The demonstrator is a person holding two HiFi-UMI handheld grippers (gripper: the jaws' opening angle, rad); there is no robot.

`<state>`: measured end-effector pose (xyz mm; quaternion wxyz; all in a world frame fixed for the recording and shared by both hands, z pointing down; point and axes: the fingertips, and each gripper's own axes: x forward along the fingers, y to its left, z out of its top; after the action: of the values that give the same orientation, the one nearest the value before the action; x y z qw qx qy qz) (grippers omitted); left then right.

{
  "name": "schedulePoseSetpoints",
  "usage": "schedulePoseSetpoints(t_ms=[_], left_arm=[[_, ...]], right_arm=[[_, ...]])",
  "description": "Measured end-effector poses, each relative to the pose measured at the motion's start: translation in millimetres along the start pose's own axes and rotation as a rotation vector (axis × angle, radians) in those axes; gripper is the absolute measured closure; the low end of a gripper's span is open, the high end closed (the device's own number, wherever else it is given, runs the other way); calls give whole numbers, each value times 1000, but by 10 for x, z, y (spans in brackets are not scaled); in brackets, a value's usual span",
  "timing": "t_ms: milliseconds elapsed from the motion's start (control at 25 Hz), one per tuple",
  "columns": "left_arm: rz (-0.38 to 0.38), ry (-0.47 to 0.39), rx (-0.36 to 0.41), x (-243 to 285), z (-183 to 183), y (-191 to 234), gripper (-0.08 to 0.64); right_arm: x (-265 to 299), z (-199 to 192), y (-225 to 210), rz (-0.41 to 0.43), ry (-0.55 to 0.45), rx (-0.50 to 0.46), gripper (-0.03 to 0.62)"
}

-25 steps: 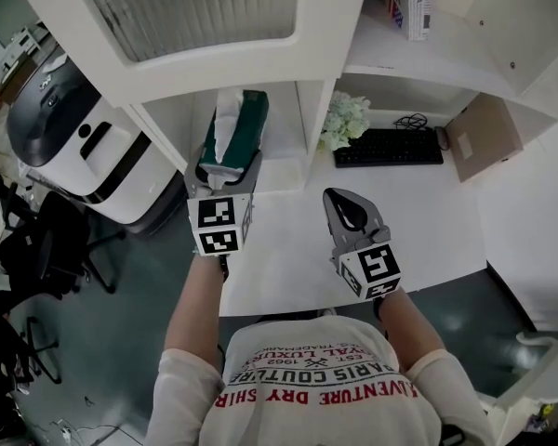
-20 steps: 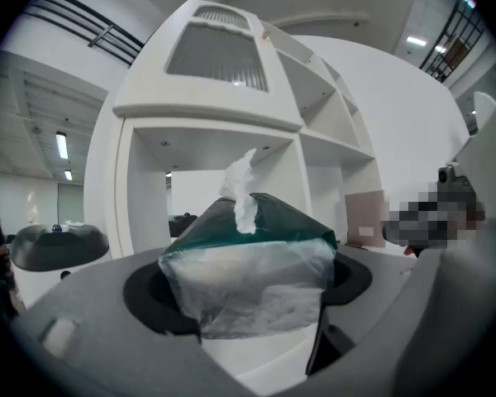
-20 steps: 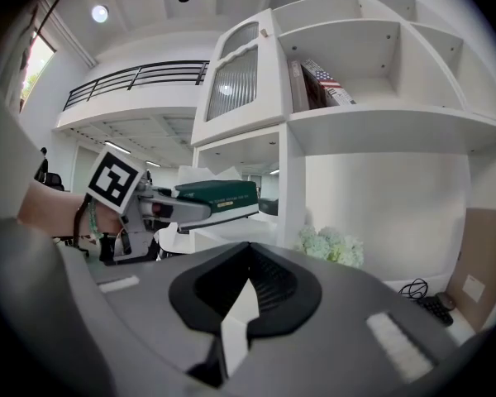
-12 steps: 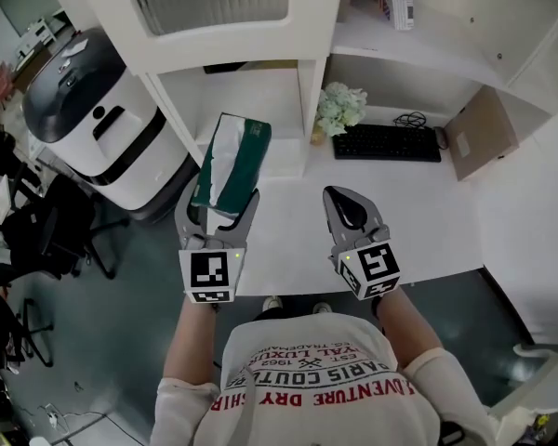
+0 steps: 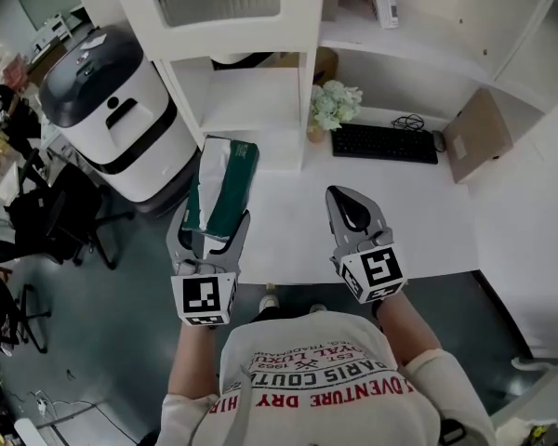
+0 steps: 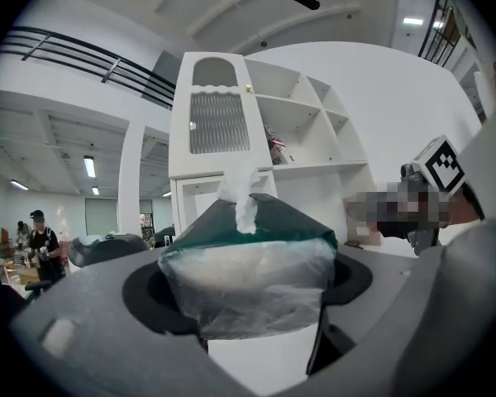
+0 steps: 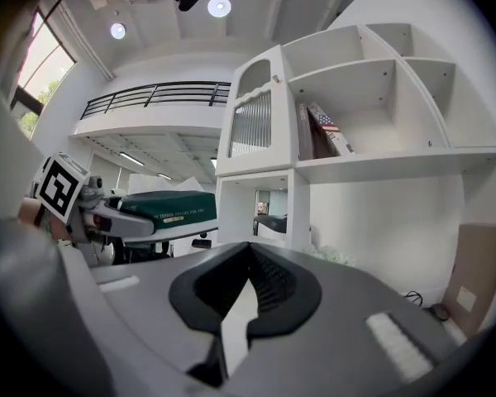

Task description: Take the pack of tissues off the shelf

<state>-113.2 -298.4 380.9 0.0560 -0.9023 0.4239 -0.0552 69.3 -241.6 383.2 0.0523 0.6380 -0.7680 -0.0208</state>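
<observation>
Tissue pack [image 5: 221, 186] in left jaws, right closed

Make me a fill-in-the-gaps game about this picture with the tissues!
The left claw grips a pack of tissues in a ____ wrapper.
The right claw is shut and holds ____.
The keyboard on the white desk is coloured ____.
Missing words: green; nothing; black.

One pack of tissues [image 5: 221, 179] is counted, and two grippers are seen: the left gripper [image 5: 212, 223] and the right gripper [image 5: 346, 201]. At the one counter [image 5: 428, 212], one keyboard [image 5: 384, 144], one bunch of flowers [image 5: 334, 106] and one cardboard sheet [image 5: 475, 136] are found.
</observation>
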Motion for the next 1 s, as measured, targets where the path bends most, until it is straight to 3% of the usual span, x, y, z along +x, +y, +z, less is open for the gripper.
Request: schedulePoseSetpoints(t_ms=[1000], left_arm=[[10, -34, -6, 17, 222, -4, 144]], right_arm=[[-99, 229, -10, 2, -69, -49, 595]])
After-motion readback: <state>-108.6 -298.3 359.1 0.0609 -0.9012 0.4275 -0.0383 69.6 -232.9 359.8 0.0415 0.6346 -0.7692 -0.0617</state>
